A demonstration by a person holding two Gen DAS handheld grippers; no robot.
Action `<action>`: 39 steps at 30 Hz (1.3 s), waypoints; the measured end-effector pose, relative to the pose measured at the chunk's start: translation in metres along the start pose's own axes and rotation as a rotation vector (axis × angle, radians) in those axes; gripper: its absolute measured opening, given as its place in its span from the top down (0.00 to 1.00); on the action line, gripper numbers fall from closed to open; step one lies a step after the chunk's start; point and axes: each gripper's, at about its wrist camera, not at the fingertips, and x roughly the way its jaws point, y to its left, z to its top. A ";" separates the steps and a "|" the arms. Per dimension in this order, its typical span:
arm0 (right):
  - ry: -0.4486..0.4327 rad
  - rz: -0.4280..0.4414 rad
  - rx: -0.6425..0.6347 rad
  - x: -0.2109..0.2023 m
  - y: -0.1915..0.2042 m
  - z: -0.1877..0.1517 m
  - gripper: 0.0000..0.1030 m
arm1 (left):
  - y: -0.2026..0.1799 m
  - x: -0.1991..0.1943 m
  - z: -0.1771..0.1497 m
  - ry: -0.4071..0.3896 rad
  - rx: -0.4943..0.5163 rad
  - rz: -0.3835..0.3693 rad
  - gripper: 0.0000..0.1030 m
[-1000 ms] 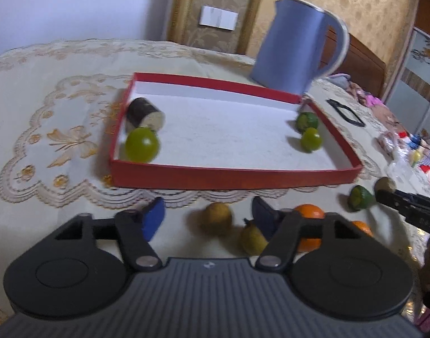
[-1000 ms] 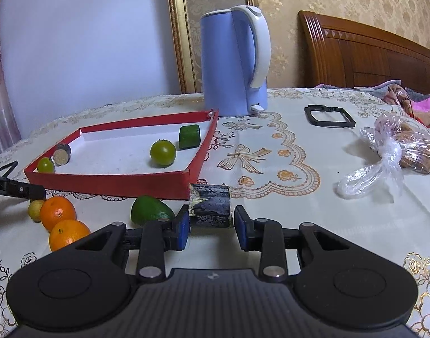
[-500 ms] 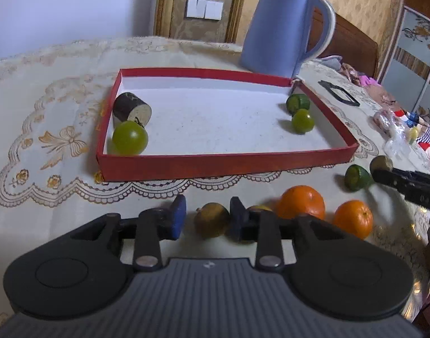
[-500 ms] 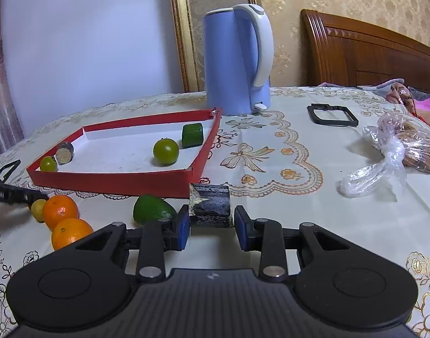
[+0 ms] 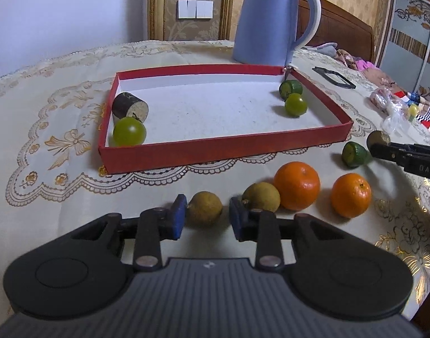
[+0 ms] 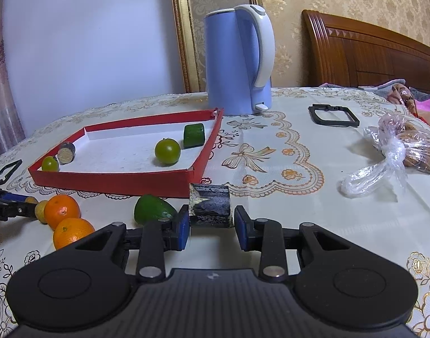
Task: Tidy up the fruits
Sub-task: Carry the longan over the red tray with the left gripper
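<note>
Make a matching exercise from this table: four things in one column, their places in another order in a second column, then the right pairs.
Things
1. brown-yellow fruit
2. dark cylinder piece
3. green tomato
4. blue kettle

Places
A. behind the red tray's far corner
B. inside the tray, next to the green cut piece
C. between the left gripper's pads
D. between the right gripper's pads

Pairs: 1-C, 2-D, 3-B, 4-A
</note>
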 end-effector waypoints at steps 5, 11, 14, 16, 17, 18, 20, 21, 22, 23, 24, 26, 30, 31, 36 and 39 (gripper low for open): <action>-0.001 0.000 -0.001 0.000 0.000 0.000 0.68 | 0.006 -0.004 0.008 -0.009 -0.031 -0.013 0.77; 0.003 0.000 -0.008 0.000 0.002 0.000 0.68 | 0.001 -0.012 0.054 -0.140 0.052 0.023 0.77; -0.001 -0.001 -0.007 0.000 0.002 0.000 0.68 | 0.002 0.004 0.078 -0.159 0.057 0.033 0.77; 0.001 0.001 -0.010 0.001 0.002 0.000 0.68 | 0.001 0.020 0.091 -0.154 0.052 0.036 0.77; 0.001 0.003 -0.013 0.001 0.002 0.000 0.68 | 0.001 0.030 0.098 -0.149 0.055 0.047 0.77; 0.001 0.004 -0.015 0.001 0.002 0.000 0.68 | 0.000 0.039 0.103 -0.144 0.066 0.059 0.77; 0.002 0.008 -0.014 0.001 0.002 0.000 0.68 | -0.001 0.058 0.112 -0.129 0.081 0.094 0.77; 0.002 0.009 -0.012 0.001 0.001 0.000 0.68 | -0.002 0.067 0.116 -0.122 0.091 0.103 0.77; 0.001 0.010 -0.012 0.001 0.001 0.000 0.68 | -0.002 0.077 0.120 -0.115 0.104 0.116 0.77; -0.001 0.010 -0.012 0.000 0.001 0.000 0.68 | -0.001 0.085 0.122 -0.109 0.113 0.132 0.77; -0.002 0.009 -0.013 0.000 0.001 0.000 0.68 | 0.000 0.095 0.124 -0.098 0.125 0.156 0.77; -0.004 0.011 -0.015 0.000 0.002 -0.001 0.68 | 0.004 0.110 0.125 -0.075 0.126 0.189 0.77; -0.003 0.018 -0.014 0.000 0.001 0.000 0.68 | 0.017 0.125 0.122 -0.038 0.092 0.220 0.77; -0.002 0.020 -0.015 0.000 0.001 0.000 0.68 | 0.019 0.126 0.120 -0.036 0.091 0.225 0.77; 0.004 0.028 -0.018 0.002 0.001 0.000 0.68 | 0.020 0.127 0.117 -0.054 0.100 0.230 0.75; 0.006 0.030 -0.015 0.002 0.001 0.000 0.68 | 0.021 0.126 0.117 -0.058 0.089 0.227 0.75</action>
